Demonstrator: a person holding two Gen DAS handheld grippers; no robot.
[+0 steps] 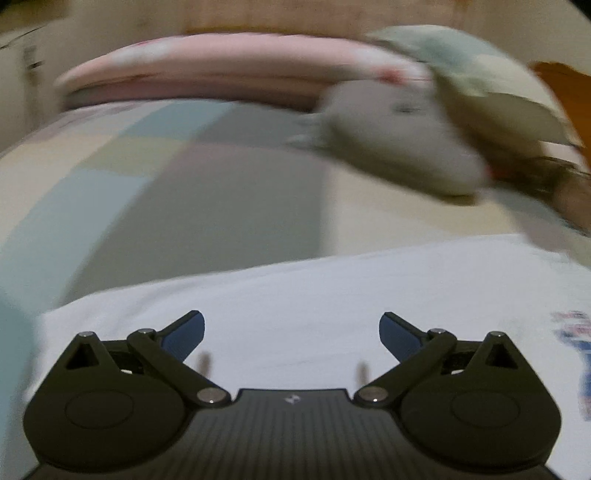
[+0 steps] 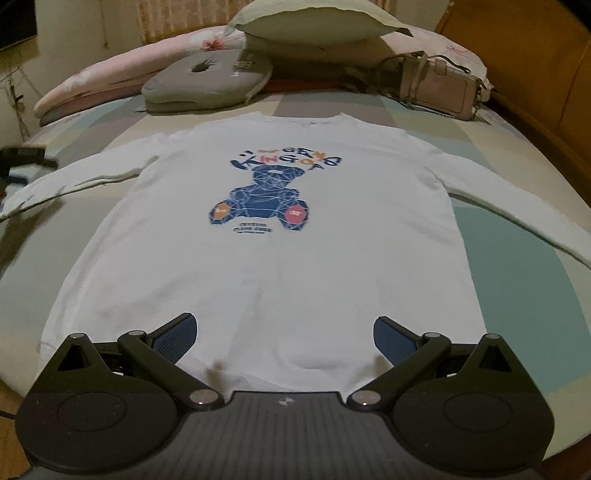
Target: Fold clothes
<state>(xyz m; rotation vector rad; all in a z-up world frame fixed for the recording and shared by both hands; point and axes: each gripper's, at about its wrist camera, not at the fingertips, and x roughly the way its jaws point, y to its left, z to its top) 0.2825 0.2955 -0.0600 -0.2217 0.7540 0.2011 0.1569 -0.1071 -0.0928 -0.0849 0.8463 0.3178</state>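
You are at the very start of the fold — the white long-sleeved shirt (image 2: 280, 258) lies flat, print side up, on the bed (image 2: 509, 236), collar toward the pillows, hem toward you, and both sleeves spread out to the sides. No fold looks made yet.

Your right gripper (image 2: 284, 341) hangs just above the hem at the middle, jaws spread wide and holding nothing. Your left gripper (image 1: 291, 338) is likewise wide open and empty, low over the shirt's white cloth near its left edge; that view is badly blurred, so you cannot tell whether the fingers touch the fabric.

The next move probably calls for 1 sleeve: take the cuff or shoulder edge and carry it across the chest print (image 2: 273, 192). Pinch only the top layers and lift little, or the body will drag and wrinkle.

Around the shirt, at the head of the bed, sit a grey cushion (image 2: 207, 83), a pale green pillow (image 2: 310, 22), a pink rolled quilt (image 2: 110, 72) and a beige handbag (image 2: 439, 86) — all past the collar, well apart from the sleeves, and unlikely to interfere.
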